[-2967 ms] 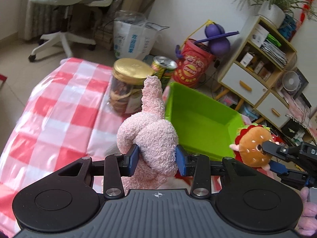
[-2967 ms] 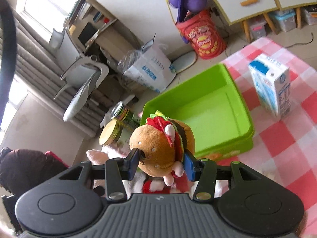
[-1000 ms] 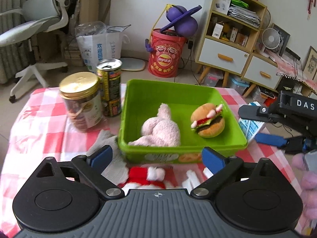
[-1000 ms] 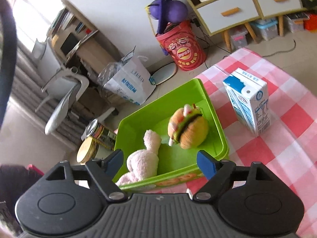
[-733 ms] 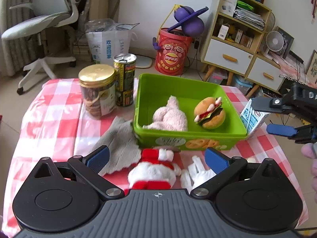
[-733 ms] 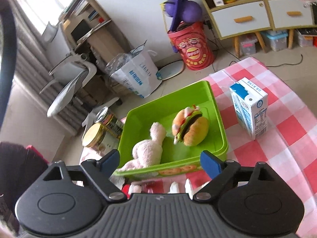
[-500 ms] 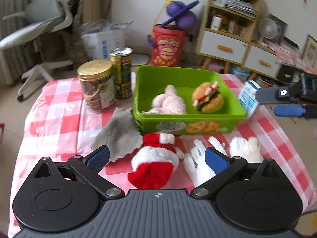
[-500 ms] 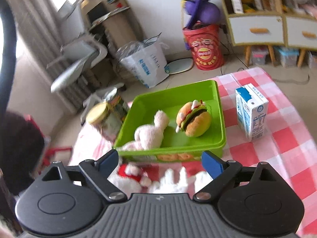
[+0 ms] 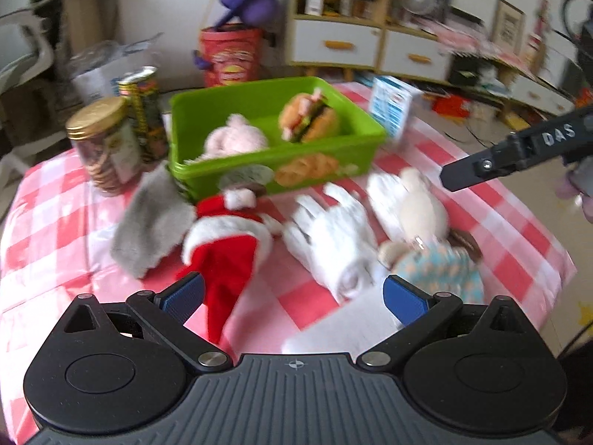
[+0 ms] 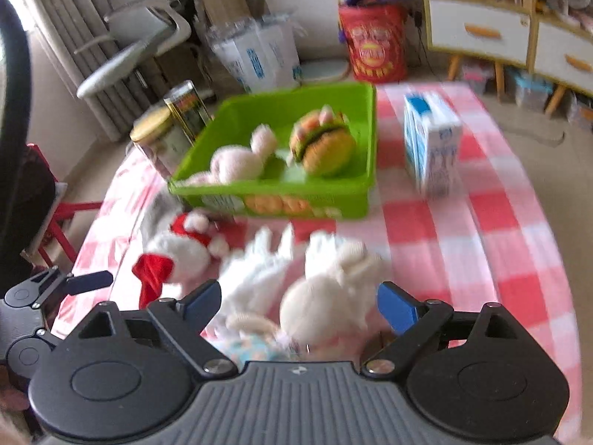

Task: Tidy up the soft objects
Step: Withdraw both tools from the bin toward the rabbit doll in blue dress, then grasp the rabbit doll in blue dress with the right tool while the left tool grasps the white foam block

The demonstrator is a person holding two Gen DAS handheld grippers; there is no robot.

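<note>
The green bin point(image 9: 333, 148) holds a pink plush rabbit point(image 9: 233, 141) and a burger plush point(image 9: 309, 118). In front of it on the checked cloth lie a grey cloth point(image 9: 148, 226), a red Santa hat point(image 9: 226, 244), white gloves point(image 9: 333, 237) and a cream-headed doll in a blue dress point(image 9: 426, 230). My left gripper point(image 9: 292, 296) is open above the hat and gloves, holding nothing. My right gripper point(image 10: 299, 307) is open wide over the doll point(image 10: 326, 307), its pads clear of it. The bin point(image 10: 278, 204) and Santa hat point(image 10: 178, 252) also show in the right wrist view.
A cookie jar point(image 9: 105, 144) and a tall can point(image 9: 142, 111) stand left of the bin, and a milk carton point(image 9: 393, 111) stands to its right. The table's right edge is close to the doll. An office chair, a red bucket and a cabinet stand beyond.
The rabbit and burger, held three seconds ago, now lie in the bin. Both grippers have opened, drawn back from the bin and tipped down over the hat, gloves and doll.
</note>
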